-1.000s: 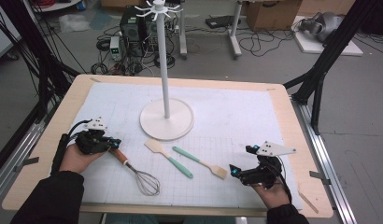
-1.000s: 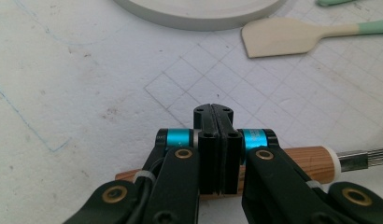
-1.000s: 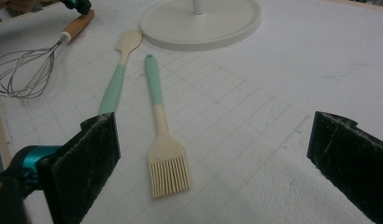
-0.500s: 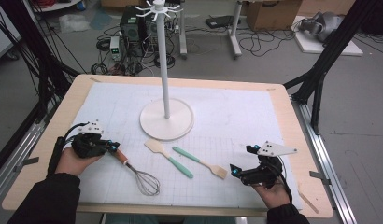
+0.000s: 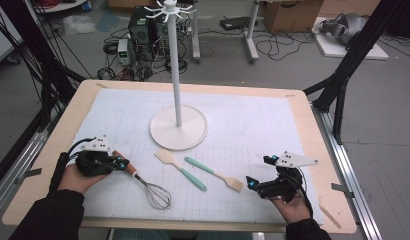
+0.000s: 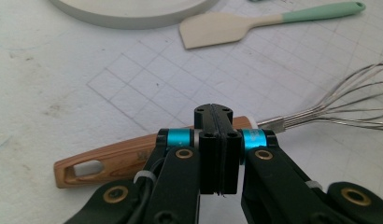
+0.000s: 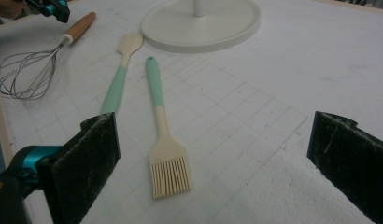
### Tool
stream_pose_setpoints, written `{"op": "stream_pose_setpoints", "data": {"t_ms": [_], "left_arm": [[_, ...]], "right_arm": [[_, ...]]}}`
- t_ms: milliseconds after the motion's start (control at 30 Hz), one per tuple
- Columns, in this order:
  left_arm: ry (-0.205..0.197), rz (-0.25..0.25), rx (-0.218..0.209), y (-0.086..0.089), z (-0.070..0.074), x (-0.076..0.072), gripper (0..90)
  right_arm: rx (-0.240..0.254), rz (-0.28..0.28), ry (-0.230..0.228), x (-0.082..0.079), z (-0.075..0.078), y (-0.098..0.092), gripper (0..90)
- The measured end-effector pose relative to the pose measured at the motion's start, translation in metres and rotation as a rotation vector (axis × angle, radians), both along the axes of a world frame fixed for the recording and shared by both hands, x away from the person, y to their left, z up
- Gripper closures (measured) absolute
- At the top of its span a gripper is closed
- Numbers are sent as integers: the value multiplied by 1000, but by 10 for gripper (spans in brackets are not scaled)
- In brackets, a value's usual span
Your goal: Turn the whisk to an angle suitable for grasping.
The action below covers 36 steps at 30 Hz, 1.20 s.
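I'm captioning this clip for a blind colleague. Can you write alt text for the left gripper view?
The left gripper, jaws shut together, sits just above the wooden handle of a wire whisk lying on a white gridded mat. Beyond lie a mint-handled spatula and the rim of a round white stand base.

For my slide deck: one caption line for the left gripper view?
Left gripper with fingers shut above the wooden-handled wire whisk, beside a cream-and-mint spatula.

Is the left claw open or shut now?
Shut: the left claw has its black pads pressed together, empty, just above the wooden-handled wire whisk.
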<state>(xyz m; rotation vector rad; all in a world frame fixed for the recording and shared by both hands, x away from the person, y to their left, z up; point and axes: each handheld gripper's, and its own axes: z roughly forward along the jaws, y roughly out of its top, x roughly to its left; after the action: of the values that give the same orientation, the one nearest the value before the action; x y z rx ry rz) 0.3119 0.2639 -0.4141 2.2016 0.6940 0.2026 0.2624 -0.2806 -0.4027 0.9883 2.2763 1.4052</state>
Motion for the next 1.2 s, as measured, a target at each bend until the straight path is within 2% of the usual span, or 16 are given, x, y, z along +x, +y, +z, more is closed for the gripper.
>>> {"op": "stream_pose_setpoints", "data": {"t_ms": [233, 567, 967, 1200], "left_arm": [[14, -22, 7, -2, -3, -8, 889], [38, -82, 18, -9, -7, -17, 888], [78, -150, 25, -22, -15, -19, 888], [85, -176, 32, -30, -17, -18, 888]], "right_arm": [[2, -1, 0, 0, 0, 0, 10], [3, -2, 0, 0, 0, 0, 10], [0, 3, 0, 0, 0, 1, 10], [-1, 3, 4, 0, 0, 1, 10]]}}
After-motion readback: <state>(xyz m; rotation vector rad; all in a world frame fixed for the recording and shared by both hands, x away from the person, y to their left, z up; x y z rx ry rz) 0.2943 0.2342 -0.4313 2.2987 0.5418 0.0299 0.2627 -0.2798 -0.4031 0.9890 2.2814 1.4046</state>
